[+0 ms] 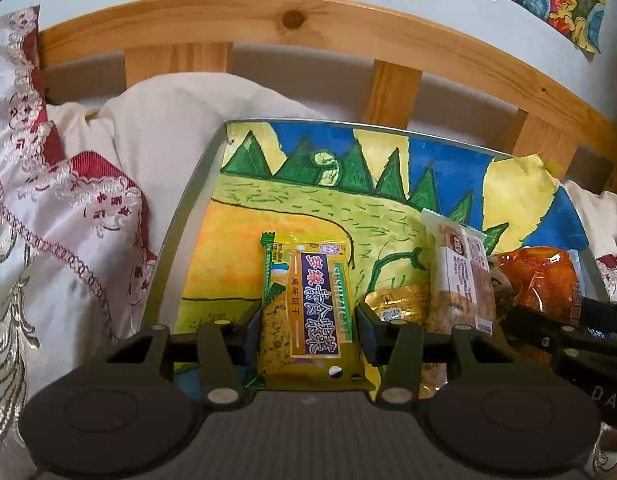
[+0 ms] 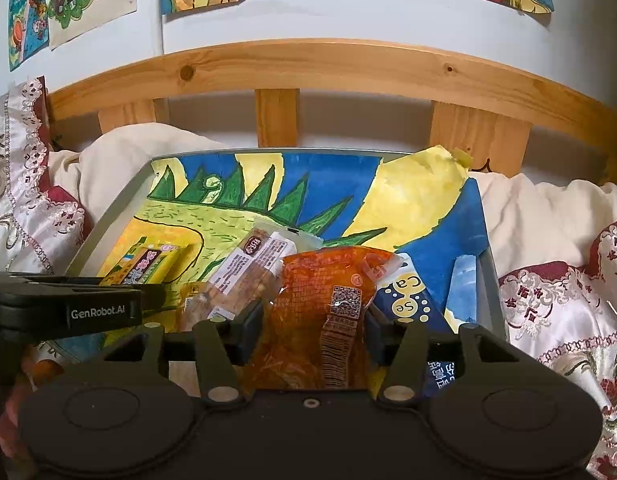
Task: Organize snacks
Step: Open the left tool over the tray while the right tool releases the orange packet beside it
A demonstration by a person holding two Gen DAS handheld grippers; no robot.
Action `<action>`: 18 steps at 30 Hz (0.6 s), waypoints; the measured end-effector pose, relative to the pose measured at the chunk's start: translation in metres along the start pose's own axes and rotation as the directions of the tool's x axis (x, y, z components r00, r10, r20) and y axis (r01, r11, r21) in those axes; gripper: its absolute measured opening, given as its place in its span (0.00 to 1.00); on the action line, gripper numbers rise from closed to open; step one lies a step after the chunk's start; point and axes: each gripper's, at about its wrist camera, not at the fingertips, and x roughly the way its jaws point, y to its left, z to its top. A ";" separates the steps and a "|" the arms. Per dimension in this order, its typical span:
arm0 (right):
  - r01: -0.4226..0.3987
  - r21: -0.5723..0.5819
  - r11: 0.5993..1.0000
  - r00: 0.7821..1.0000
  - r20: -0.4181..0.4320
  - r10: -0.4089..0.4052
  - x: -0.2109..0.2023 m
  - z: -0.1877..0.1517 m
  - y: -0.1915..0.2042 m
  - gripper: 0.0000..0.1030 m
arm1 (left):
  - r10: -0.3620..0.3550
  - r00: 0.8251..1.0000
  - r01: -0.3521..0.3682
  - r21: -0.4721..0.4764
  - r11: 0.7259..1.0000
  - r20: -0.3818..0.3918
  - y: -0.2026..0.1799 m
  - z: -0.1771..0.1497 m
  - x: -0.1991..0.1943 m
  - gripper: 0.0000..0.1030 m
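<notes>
We see a shallow grey tray (image 1: 180,216) lying on a bed, lined with a painted paper sheet (image 1: 308,200) of green peaks, yellow field and blue sky. Between the fingers of the left gripper (image 1: 306,330) stands a flat, glossy yellow biscuit packet (image 1: 304,308); both pads touch its sides, so it is grasped. Its purple band reads "SUSHIZICAI" beside Chinese characters.

Just right of these fingers lie a small gold wrapper (image 1: 396,304) and a long clear packet with a white label (image 1: 460,272); its small print is not readable.

The right gripper (image 2: 314,334) has a crinkled orange plastic bag (image 2: 328,292) between its fingers, showing a QR code and a barcode. We cannot tell if the pads press on it. To the right of these fingers a blue box (image 2: 408,300) reads "Ca" and "Se", its lower part hidden by the gripper. "GenRobot.AI" is printed on the left gripper's side.

Around the tray are an embroidered satin cover (image 2: 568,300), a cream pillow (image 1: 168,128) and a wooden headboard (image 2: 308,68).
</notes>
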 end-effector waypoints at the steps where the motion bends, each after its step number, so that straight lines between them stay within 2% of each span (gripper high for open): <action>1: 0.000 0.001 1.000 1.000 -0.001 0.000 0.000 0.000 0.000 0.56 | 0.000 1.000 0.000 -0.002 1.000 -0.004 0.000 0.000 0.000 0.51; 4: 0.003 0.002 1.000 1.000 -0.002 -0.003 0.000 -0.001 0.001 0.59 | 0.005 1.000 -0.005 -0.008 1.000 -0.008 0.001 0.000 0.001 0.53; 6: 0.004 0.003 1.000 1.000 -0.002 -0.004 0.000 -0.001 0.001 0.61 | 0.000 1.000 0.000 -0.013 1.000 -0.007 0.002 0.001 0.000 0.58; 8: 0.005 0.003 1.000 1.000 0.002 -0.005 -0.001 -0.001 0.001 0.62 | -0.002 1.000 0.002 -0.021 1.000 -0.003 0.003 0.001 -0.002 0.68; 11: 0.004 0.008 1.000 1.000 0.015 -0.004 -0.004 -0.001 -0.001 0.66 | -0.001 1.000 0.002 -0.031 1.000 0.019 0.006 0.001 -0.007 0.76; 13: 0.005 0.008 1.000 0.999 0.037 -0.005 -0.009 0.000 -0.001 0.74 | 0.004 0.999 -0.002 -0.040 0.999 0.033 0.008 0.001 -0.012 0.80; 18: -0.003 -0.002 1.000 0.995 0.104 0.003 -0.027 0.002 -0.001 0.83 | 0.016 0.997 -0.009 -0.080 0.997 0.080 0.017 0.002 -0.031 0.91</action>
